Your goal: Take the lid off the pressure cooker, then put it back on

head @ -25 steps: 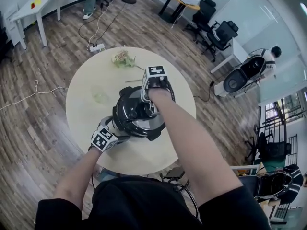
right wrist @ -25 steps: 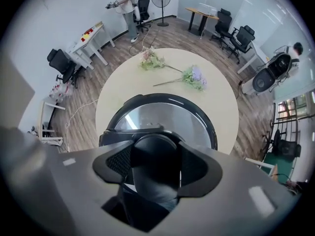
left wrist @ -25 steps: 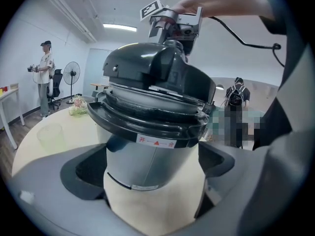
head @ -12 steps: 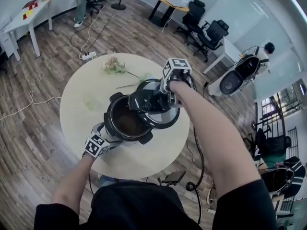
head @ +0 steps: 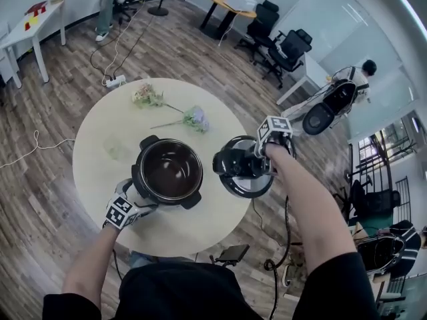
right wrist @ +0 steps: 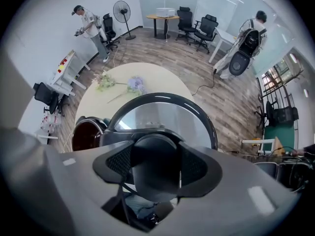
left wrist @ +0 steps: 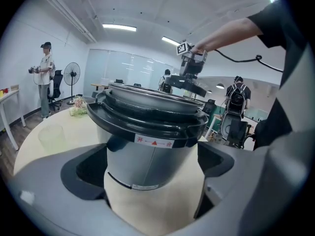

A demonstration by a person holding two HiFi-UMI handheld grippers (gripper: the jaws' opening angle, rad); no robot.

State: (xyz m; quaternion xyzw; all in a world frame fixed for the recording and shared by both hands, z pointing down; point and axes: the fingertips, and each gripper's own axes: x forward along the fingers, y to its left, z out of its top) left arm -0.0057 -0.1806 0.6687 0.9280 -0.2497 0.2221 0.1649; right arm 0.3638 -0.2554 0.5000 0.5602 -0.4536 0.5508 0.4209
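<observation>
- The right gripper (right wrist: 156, 167) points straight down and is clenched on the black knob (right wrist: 155, 181) of the round, black-rimmed steel lid (head: 245, 185). The lid hangs level directly beneath the gripper, in the air.
- Under that gripper lie the edge of the round beige worktop (head: 193, 229) and the wooden floor (head: 313, 172) beyond it, so the lid rests on nothing.
- The open steel pressure-cooker pot (head: 167, 171), with its black collar and dark bowl, stands to this gripper's left, well apart from the lid.
- The left gripper (left wrist: 151, 171) grasps the pot's lower steel wall just under the collar. Its jaws are spread wide, the wall fills the gap between them, and the pot stays seated on the worktop.
- Judging by this, the taking-off half is done and the refit is the step in hand.
- The next move calls for bringing the lid leftward over the open mouth, keeping it level, centring its rim on the collar and lowering it. It probably then needs a twist to lock, while the left gripper resists the turn.
</observation>
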